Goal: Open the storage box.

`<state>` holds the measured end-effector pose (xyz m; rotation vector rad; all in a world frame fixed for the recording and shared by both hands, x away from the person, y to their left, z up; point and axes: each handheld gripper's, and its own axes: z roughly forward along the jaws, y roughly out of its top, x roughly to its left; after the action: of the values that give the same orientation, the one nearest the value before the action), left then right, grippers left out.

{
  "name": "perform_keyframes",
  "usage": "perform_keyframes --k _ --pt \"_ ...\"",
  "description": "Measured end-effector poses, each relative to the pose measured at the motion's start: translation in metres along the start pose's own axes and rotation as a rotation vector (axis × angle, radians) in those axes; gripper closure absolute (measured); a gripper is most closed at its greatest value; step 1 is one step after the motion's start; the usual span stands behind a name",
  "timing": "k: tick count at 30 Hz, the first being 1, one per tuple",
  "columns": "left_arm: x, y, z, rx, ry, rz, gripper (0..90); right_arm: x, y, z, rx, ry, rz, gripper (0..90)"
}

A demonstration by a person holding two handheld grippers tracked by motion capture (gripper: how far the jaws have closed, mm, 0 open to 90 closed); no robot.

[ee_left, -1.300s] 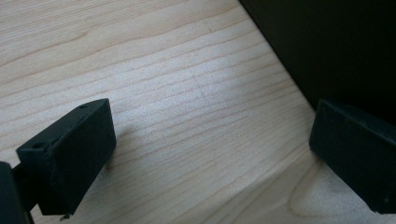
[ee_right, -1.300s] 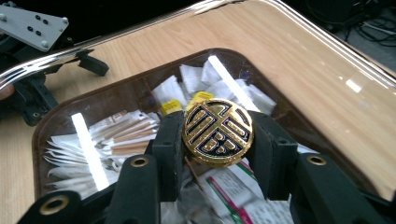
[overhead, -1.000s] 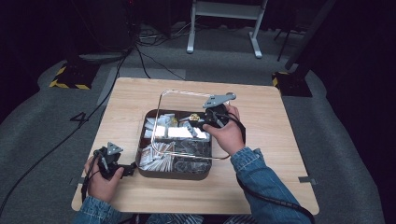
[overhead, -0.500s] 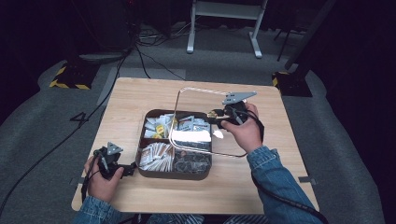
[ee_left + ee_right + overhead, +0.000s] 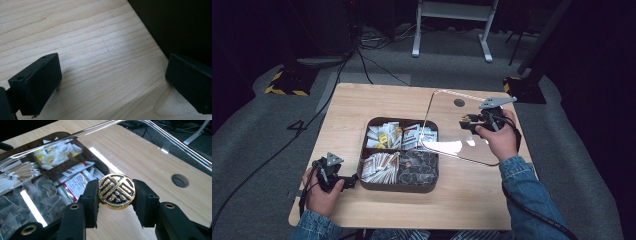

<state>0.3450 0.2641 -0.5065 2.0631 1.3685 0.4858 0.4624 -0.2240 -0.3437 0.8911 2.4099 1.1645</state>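
A dark brown compartment box (image 5: pixel 397 187) of tea bags and sachets stands at the table's middle. My right gripper (image 5: pixel 467 122) is shut on the round gold knob (image 5: pixel 116 191) of the box's clear lid (image 5: pixel 457 125). It holds the lid tilted over the table to the right of the box, with the lid's left edge still above the right compartments. In the right gripper view the lid's rim (image 5: pixel 175 142) and the box (image 5: pixel 62 135) lie beyond the jaws. My left gripper (image 5: pixel 352 180) rests open on the wood beside the box's left wall (image 5: pixel 180 22), nothing between its jaws.
The wooden table (image 5: pixel 352 115) has a round cable hole (image 5: pixel 459 102) under the lifted lid. A white stand (image 5: pixel 452 10) and cables lie on the grey floor beyond the far edge. Bare wood runs left of the box and along the near edge.
My right gripper has carried the clear lid to the right, off the box and out over the table's right part. The left hand has stayed where it was.
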Motion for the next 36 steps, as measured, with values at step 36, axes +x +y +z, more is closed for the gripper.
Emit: perform_keyframes --k 36 --pt "0.0 0.0 0.0 0.0 0.003 0.002 1.2 -0.073 -0.068 -0.004 0.092 -0.131 0.128 58.5"
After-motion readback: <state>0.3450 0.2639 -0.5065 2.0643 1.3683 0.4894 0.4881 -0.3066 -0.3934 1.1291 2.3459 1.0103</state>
